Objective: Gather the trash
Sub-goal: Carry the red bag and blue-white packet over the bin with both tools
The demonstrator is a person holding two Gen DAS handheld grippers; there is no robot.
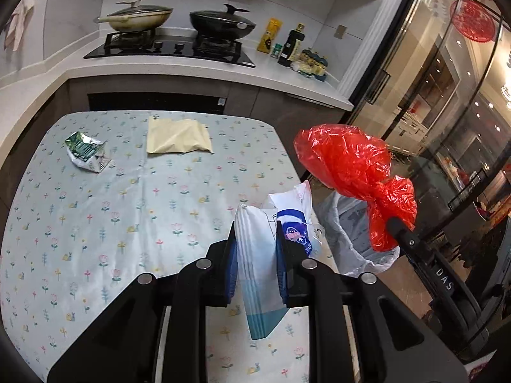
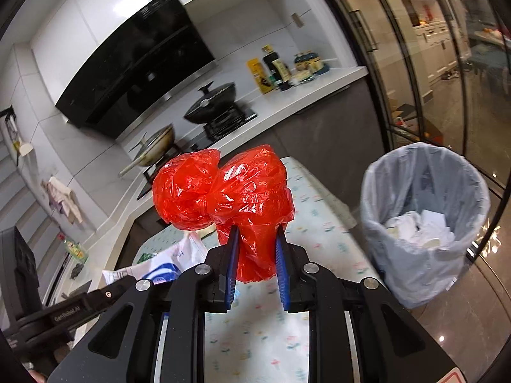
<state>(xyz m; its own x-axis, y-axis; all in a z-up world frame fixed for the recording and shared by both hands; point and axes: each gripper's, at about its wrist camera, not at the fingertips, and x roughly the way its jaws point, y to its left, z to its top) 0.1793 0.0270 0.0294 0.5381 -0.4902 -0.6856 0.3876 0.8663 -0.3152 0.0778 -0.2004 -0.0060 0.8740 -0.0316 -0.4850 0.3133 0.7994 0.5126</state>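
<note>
Now my right fingers clamp the red bag, left fingers the white packet. Both are lifted off the worktop for the bin at two o'clock.

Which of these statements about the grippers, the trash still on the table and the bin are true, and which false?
1. The right gripper is shut on a red plastic bag. True.
2. The left gripper is empty. False: it is shut on a white and blue package.
3. The trash bin is empty. False: white crumpled waste lies inside its liner.
4. A green and white wrapper and a pale yellow bag lie on the floral tablecloth. True.
5. The two pans on the stove have no lids. False: the cream pan and the black pan are both lidded.
</note>
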